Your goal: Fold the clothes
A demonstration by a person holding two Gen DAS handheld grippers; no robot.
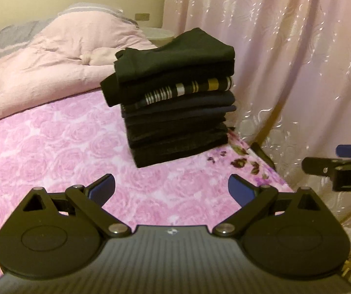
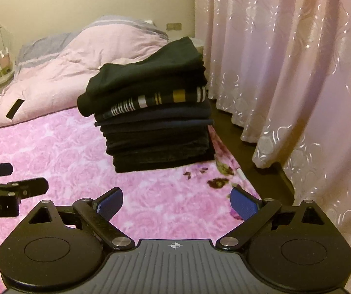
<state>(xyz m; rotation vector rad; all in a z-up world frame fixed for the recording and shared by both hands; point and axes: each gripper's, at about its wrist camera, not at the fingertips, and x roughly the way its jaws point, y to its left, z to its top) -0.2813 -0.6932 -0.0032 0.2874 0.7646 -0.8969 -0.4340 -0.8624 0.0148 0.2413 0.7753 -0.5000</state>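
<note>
One bed fills most of both views, covered by a pink sheet printed with roses and, along its right border, darker purple flowers. Beside it on the right, a pale pink curtain with shiny embroidered swirls hangs to the floor. At the far end of the bed lies a rumpled pink and grey duvet, with a small black strip resting on its near edge.

The stack of folded clothes stands on the sheet near the bed's right edge, in front of the duvet and close to the curtain. It is made of many dark layers, mostly black and navy. One garment with white and mustard stripes sits in the upper half. The topmost black piece is folded loosely and overhangs the stack toward the left.

The left gripper hovers above the sheet short of the stack, its jaws spread wide with nothing between the blue pads. The right gripper is held the same way to its right, jaws likewise spread wide and empty, apart from the clothes. Each gripper shows at the edge of the other's view.
</note>
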